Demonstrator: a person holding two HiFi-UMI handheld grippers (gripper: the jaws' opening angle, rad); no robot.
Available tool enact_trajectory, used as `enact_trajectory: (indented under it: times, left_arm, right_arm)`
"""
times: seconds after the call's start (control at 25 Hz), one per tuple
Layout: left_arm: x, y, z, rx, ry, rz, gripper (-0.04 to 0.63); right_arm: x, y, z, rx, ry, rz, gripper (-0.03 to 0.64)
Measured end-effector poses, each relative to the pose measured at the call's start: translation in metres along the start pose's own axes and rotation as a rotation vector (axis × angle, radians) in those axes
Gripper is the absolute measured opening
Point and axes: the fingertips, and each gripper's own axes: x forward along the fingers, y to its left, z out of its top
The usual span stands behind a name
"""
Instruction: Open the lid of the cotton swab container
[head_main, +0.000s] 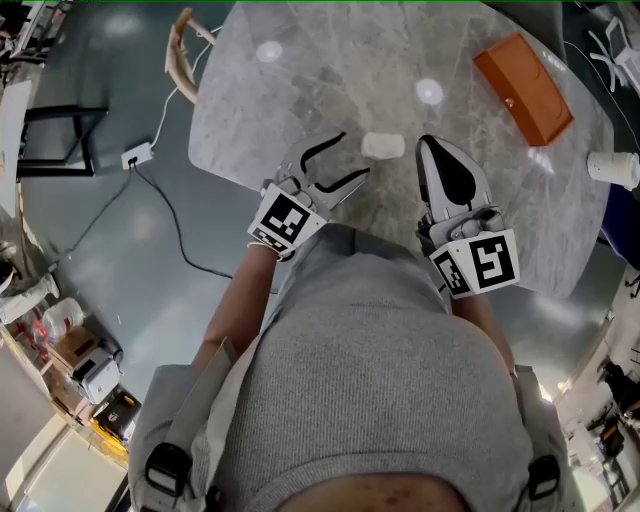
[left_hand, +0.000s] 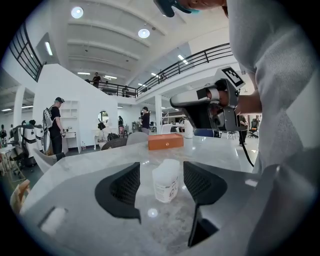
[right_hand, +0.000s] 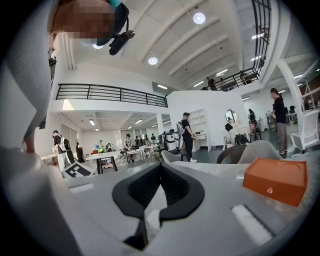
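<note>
Left gripper view tells most of it: the cotton swab container (left_hand: 166, 181) stands upright on the marble bench (head_main: 300, 90), a small, cloudy plastic tub with a paper label, sitting between the jaws of the left tool (head_main: 352, 155), which are spread wide and clear of it on both sides. From above it sits a little in from the near edge, about halfway along, with the orange box (head_main: 522, 87) well apart toward the far right corner. The right tool (head_main: 430, 150) is closed tight on nothing, its tip just beside the tub on the other side

I'd judge the tub very light and thin-walled, with smooth sides, so it should skate or tip on that polished stone at a careless nudge and dent under a hard squeeze. The sensible hold looks to be low on the body, across the label, firm but gentle, leaving the lid (left_hand: 169, 165) on top free for the other tool to catch at its rim
</note>
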Motion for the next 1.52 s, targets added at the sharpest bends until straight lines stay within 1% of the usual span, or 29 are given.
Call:
enact_trajectory:
  times: [0.24,0.28,0.6,0.64,0.92,1.16,1.28,1.52]
  left_arm:
    - [0.003,0.001,-0.009,-0.009,0.020,0.005,0.273]
    - [0.004,0.000,-0.011,-0.012,0.026,0.004,0.290]
    - [0.007,-0.006,-0.030,-0.023,0.069,-0.009,0.292]
    - [0.008,-0.006,-0.033,-0.025,0.076,-0.010,0.302]
    - [0.010,-0.009,-0.048,-0.033,0.113,-0.013,0.302]
    - [0.014,-0.012,-0.060,-0.038,0.149,-0.037,0.304]
    - [0.018,-0.014,-0.063,-0.027,0.161,-0.047,0.304]
    - [0.025,-0.013,-0.064,-0.038,0.167,-0.062,0.304]
  right_arm:
    - [0.000,-0.002,-0.003,0.002,0.004,-0.002,0.000]
    - [0.000,-0.002,-0.004,0.003,0.006,-0.002,0.000]
    - [0.000,-0.001,-0.006,0.001,0.010,0.004,0.000]
    - [0.000,-0.001,-0.006,0.001,0.010,0.004,0.000]
    - [-0.002,-0.003,-0.007,0.005,0.015,-0.001,0.000]
    - [-0.001,-0.002,-0.007,0.003,0.014,-0.002,0.000]
    - [-0.003,-0.004,-0.007,0.001,0.016,-0.006,0.000]
    - [-0.006,-0.005,-0.006,-0.002,0.015,-0.017,0.000]
